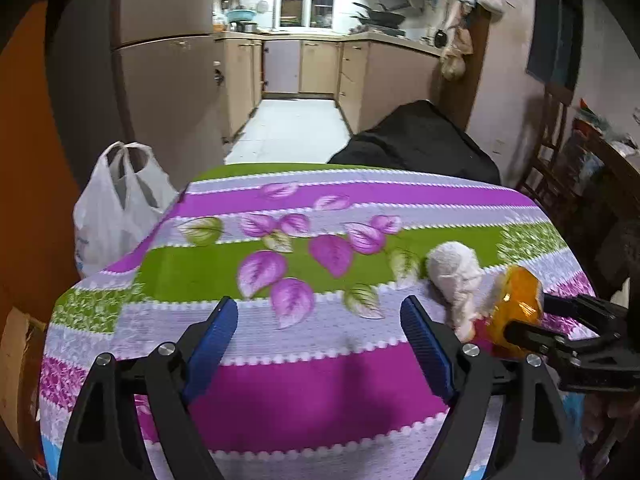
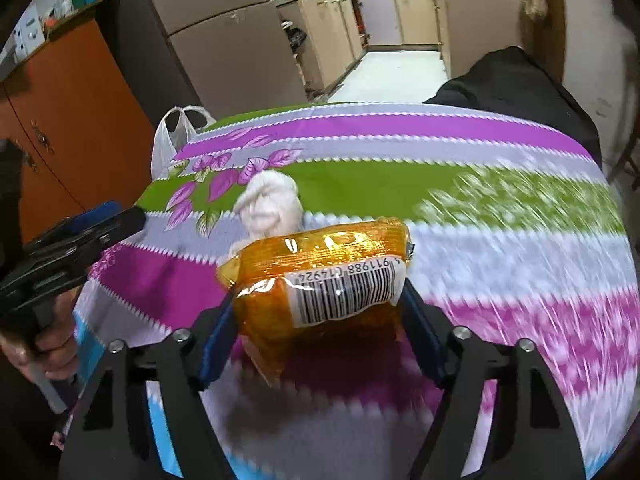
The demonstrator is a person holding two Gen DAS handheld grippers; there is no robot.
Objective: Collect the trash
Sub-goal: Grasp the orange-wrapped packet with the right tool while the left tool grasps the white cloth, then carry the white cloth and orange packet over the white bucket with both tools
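My right gripper is shut on an orange plastic wrapper with a barcode label, held just above the flowered tablecloth. The wrapper also shows in the left wrist view, at the right, in the right gripper. A crumpled white tissue lies on the cloth just beyond the wrapper, also seen in the right wrist view. My left gripper is open and empty over the near part of the table, left of the tissue. It shows at the left in the right wrist view.
A white plastic bag stands open at the table's far left corner, also in the right wrist view. A black bundle sits behind the table's far right edge. An orange cabinet stands at the left. The kitchen lies beyond.
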